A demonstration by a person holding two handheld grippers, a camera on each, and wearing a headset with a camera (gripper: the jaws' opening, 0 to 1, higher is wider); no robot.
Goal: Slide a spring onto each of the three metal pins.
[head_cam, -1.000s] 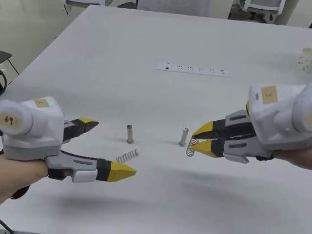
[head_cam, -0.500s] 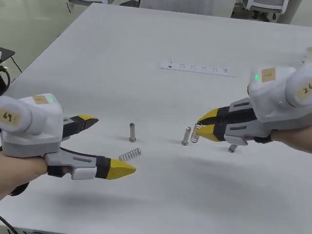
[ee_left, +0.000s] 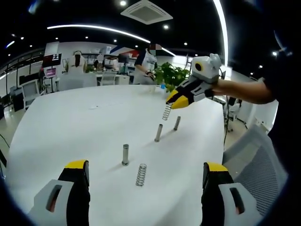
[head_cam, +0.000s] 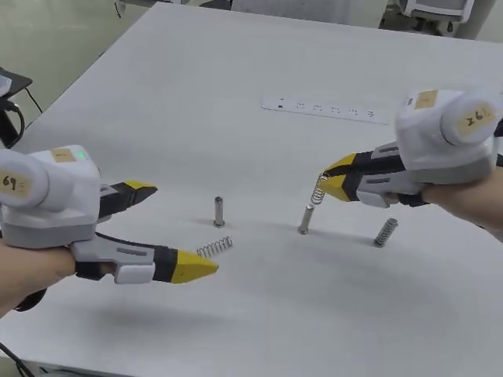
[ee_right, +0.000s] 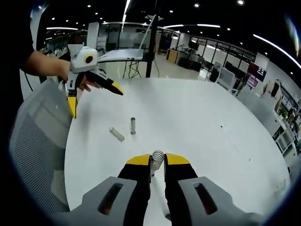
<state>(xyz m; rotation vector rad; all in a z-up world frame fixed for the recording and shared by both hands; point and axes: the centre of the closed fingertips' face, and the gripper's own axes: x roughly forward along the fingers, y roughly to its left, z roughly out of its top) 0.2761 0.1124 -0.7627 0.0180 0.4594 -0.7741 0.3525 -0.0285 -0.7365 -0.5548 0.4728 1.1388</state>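
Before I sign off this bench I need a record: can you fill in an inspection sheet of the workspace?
Surface: white table.
Job's things: left pin and middle pin bare; upright spring, apparently on the third pin; loose spring lying flat; held spring above the middle pin.
Clutter: power strip.
Grippers: left gripper open, above the table; right gripper shut on the held spring.
Cables: nothing seen on the table.
Surroundings: open office, mesh chair, person far off.
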